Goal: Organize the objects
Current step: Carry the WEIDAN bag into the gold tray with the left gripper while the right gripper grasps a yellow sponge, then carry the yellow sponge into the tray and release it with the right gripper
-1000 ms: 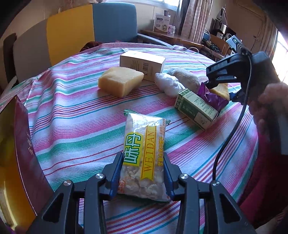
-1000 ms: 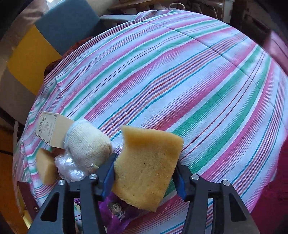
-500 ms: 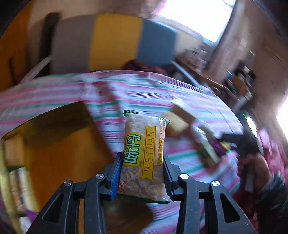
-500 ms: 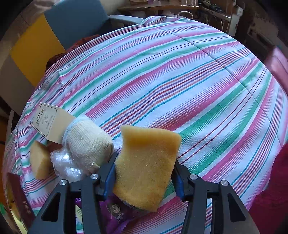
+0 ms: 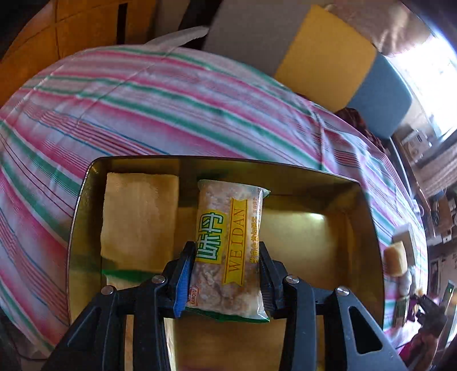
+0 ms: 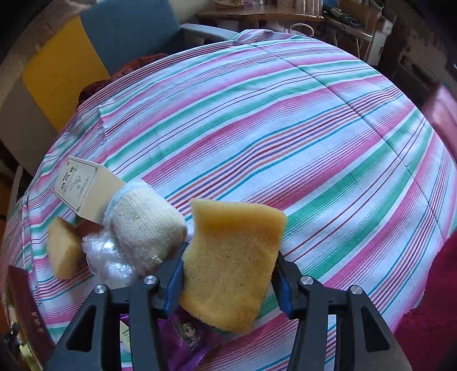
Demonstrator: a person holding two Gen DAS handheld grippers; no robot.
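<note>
My left gripper [image 5: 227,264] is shut on a clear snack packet [image 5: 228,248] with a yellow and green label, and holds it over an open gold box [image 5: 354,188]. A yellow sponge [image 5: 140,217] lies in the left part of the box. My right gripper [image 6: 230,269] is shut on another yellow sponge [image 6: 232,262], lifted above the striped tablecloth [image 6: 285,120]. Left of it lie a rolled cream cloth [image 6: 142,222], a clear plastic bag [image 6: 108,259], a third sponge [image 6: 61,248] and a beige carton [image 6: 82,185]. A purple packet [image 6: 182,339] lies under the right gripper.
A chair with grey, yellow and blue panels [image 5: 322,54] stands behind the table. The gold box's dark red edge [image 6: 24,308] shows at the lower left of the right wrist view. Furniture and clutter [image 6: 337,20] line the far wall.
My left gripper has swung left with the snack packet, from the middle of the table to above the gold box. The right gripper has stayed nearly in place with its sponge.
</note>
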